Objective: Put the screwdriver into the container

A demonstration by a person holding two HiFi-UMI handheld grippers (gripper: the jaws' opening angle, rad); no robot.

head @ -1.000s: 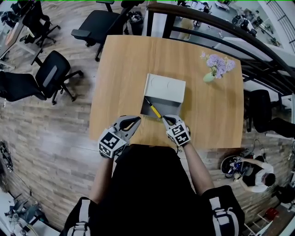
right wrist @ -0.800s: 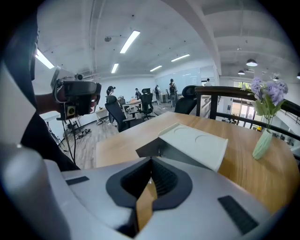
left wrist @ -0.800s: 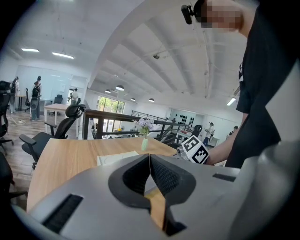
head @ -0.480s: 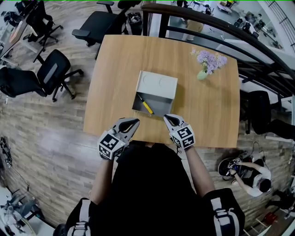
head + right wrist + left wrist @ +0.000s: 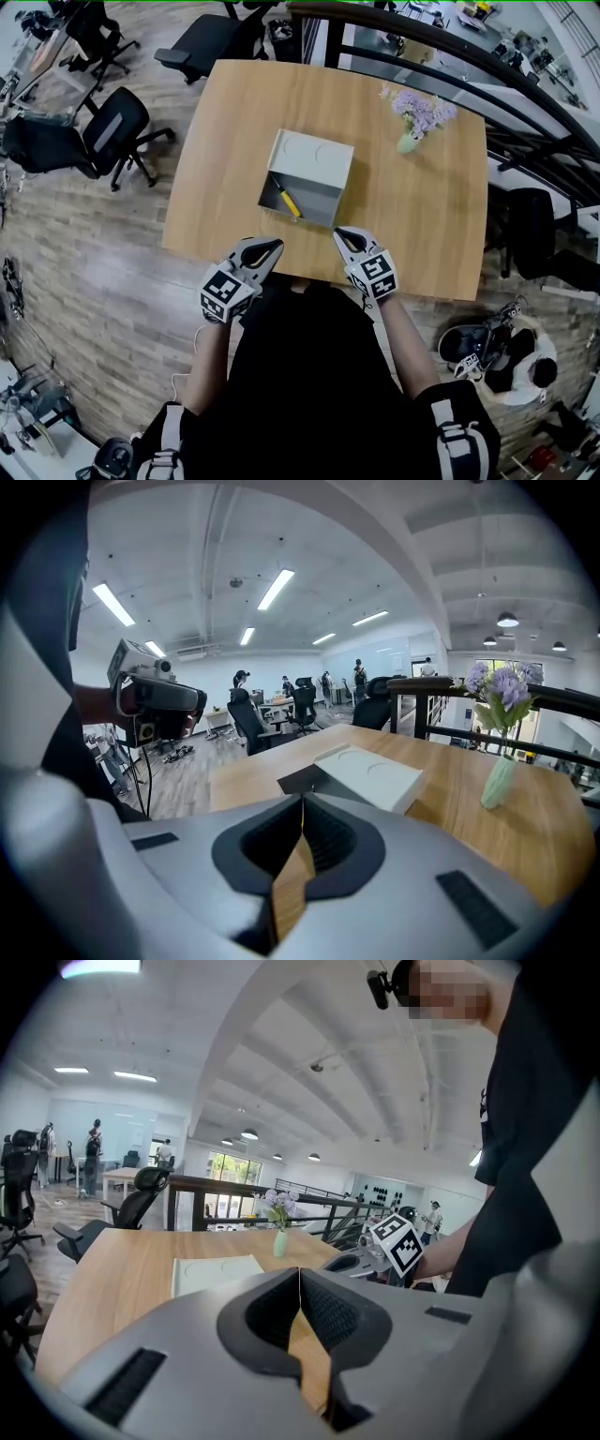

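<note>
The yellow-handled screwdriver (image 5: 289, 202) lies inside the dark open compartment of the grey container (image 5: 309, 161) in the middle of the wooden table (image 5: 422, 216). My left gripper (image 5: 272, 247) is shut and empty, near the table's front edge, left of the container. My right gripper (image 5: 342, 233) is also shut and empty, just in front of the container's near right corner. In the left gripper view the shut jaws (image 5: 299, 1283) point toward the container (image 5: 214, 1271). In the right gripper view the shut jaws (image 5: 302, 808) point at the container (image 5: 366, 772); the screwdriver is hidden there.
A green vase of purple flowers (image 5: 412, 117) stands at the table's far right. Black office chairs (image 5: 103, 141) stand on the floor to the left, and a dark railing (image 5: 450, 66) runs behind the table. A person (image 5: 525, 366) sits low at the right.
Both grippers have drawn back from the container toward my body. The right gripper's tips were next to the screwdriver a second ago and now stand apart from it. The screwdriver stays in the container.
</note>
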